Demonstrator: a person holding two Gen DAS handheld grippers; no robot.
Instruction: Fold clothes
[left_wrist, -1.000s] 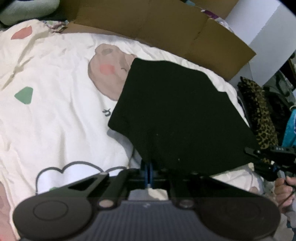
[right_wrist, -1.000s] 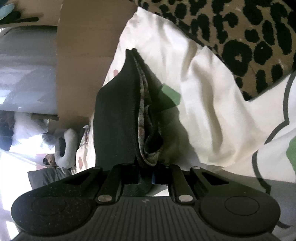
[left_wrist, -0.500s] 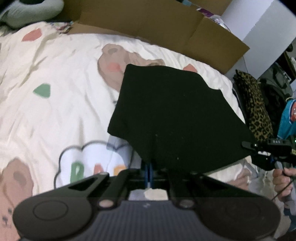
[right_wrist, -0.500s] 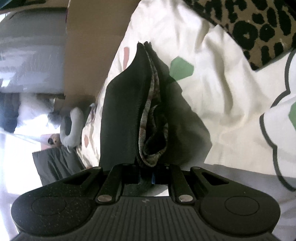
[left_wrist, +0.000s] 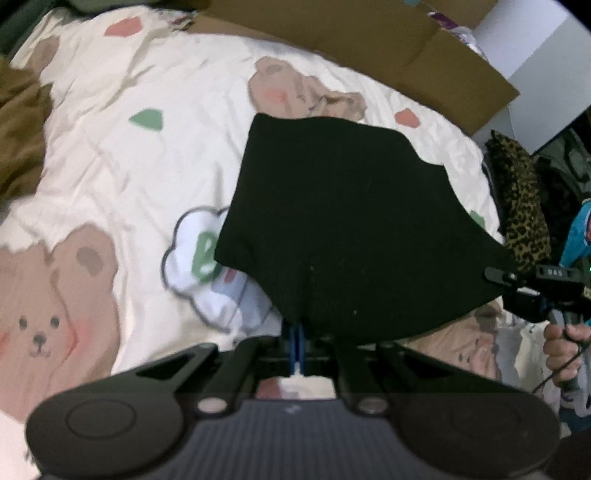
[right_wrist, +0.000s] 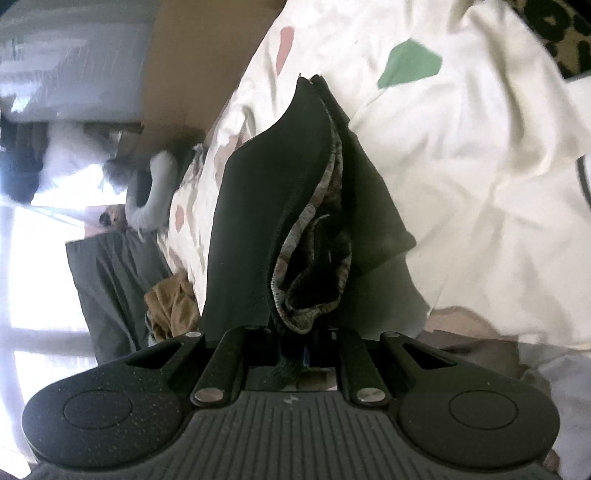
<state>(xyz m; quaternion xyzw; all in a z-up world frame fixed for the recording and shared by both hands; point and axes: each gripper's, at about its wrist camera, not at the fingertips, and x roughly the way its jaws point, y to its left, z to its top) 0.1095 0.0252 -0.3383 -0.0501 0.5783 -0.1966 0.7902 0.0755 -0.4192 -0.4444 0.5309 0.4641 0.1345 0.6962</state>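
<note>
The black garment (left_wrist: 343, 229) hangs stretched between my two grippers, lifted clear of the bedsheet (left_wrist: 147, 177) below it. In the left wrist view it spreads out ahead of my left fingers as one dark sheet, its near edge drawn down into the pinch and its far edge reaching toward the bear print at the top of the bed. My left gripper (left_wrist: 297, 332) is clamped tight on that near edge; the blue pads are pressed together with only the cloth between them. Off to the right of those fingers, the garment's other corner runs to my right gripper (left_wrist: 517, 284), whose handle my right hand (left_wrist: 563, 350) holds.

In the right wrist view the same garment (right_wrist: 258, 229) rises straight ahead of my right fingers, seen edge-on and folded double, with a grey patterned lining (right_wrist: 314, 236) showing in the opening between the black layers. My right gripper (right_wrist: 295, 350) is closed on the bunched lower end of it; the pads are mostly hidden by cloth, so I would say they are nearly together around a thick fold rather than fully met.

Beyond the garment, the sheet carries bears, a cloud and green and pink shapes. Flat cardboard (left_wrist: 369, 40) lies along the far side of the bed, a leopard-print cushion (left_wrist: 521, 206) sits beyond my right gripper, and a brown cloth (left_wrist: 18, 133) lies far left of my left fingers.
</note>
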